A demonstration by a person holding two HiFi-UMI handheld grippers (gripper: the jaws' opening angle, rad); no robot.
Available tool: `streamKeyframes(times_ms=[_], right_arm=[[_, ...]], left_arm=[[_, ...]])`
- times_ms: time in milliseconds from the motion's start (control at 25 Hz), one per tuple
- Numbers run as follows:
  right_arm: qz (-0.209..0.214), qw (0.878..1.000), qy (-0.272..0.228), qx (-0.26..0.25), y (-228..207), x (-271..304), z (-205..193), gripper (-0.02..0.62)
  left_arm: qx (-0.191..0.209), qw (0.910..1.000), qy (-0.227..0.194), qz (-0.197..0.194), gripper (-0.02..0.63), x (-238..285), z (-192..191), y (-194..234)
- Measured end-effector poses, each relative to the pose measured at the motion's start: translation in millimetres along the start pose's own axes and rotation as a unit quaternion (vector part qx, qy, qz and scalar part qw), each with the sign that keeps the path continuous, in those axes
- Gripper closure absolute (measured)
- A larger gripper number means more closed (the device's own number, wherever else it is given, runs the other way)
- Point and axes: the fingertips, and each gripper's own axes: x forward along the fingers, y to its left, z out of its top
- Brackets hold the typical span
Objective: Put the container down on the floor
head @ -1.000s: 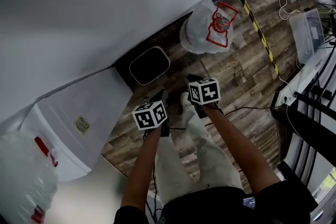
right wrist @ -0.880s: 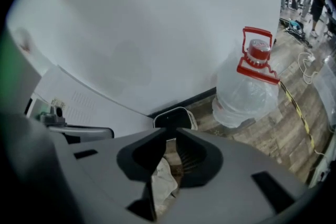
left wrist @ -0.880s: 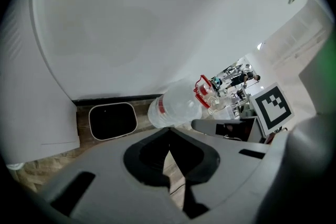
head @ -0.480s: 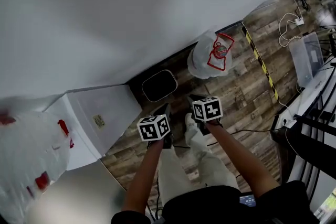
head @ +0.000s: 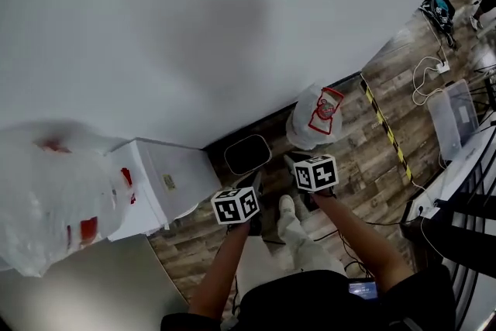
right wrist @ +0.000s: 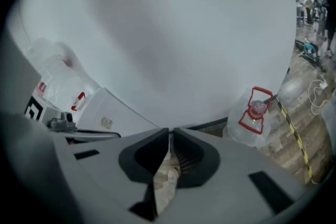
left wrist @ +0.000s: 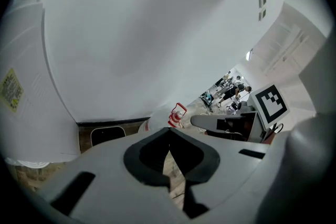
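Observation:
The container, a clear water jug (head: 316, 118) with a red handle, stands on the wooden floor against the white wall. It also shows in the left gripper view as the jug (left wrist: 176, 114) and in the right gripper view as the jug (right wrist: 253, 115). My left gripper (head: 254, 184) and right gripper (head: 291, 161) hang side by side above the floor, a little short of the jug. Both are shut with nothing between the jaws, seen at the left gripper (left wrist: 169, 131) and right gripper (right wrist: 171, 131).
A white water dispenser (head: 167, 181) stands left, with another clear jug (head: 54, 194) at the far left. A black tray (head: 248, 154) lies by the wall. Yellow-black tape (head: 387, 132), cables (head: 426, 74), a clear box (head: 453, 108) and a dark rack (head: 465, 205) are on the right.
The head view has pulled up and back, so more wall and the left jug show. Both grippers stay shut and empty. The jug on the floor has not moved.

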Motion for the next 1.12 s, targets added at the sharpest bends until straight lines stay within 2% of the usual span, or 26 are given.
streamKeyframes(times_ms=[160,320,560,840,1120], right_arm=[[0.015,0.999,-0.03,-0.026,23.8,-26.7,31.6,0.548],[0.042,0.996,-0.054,-0.058,54.7,-56.3,51.2,0.554],[0.068,0.986,-0.106,-0.107,93.6,-102.4,93.7,0.555],[0.121,0.963,-0.184,-0.155,139.2,-161.6,138.8,0.559],[0.121,0.94,-0.245,-0.202,169.7,-201.1,169.7,0.558]], left_arm=[[0.023,0.9996,-0.016,0.005,0.592,-22.8,29.9,-22.0],[0.034,0.998,-0.054,0.005,0.592,-56.1,59.2,-45.6],[0.091,0.9897,-0.11,0.014,0.592,-101.3,98.1,-83.8],[0.114,0.9774,-0.176,0.024,0.592,-149.7,127.3,-120.7],[0.139,0.9667,-0.212,0.032,0.592,-188.4,144.4,-140.4]])
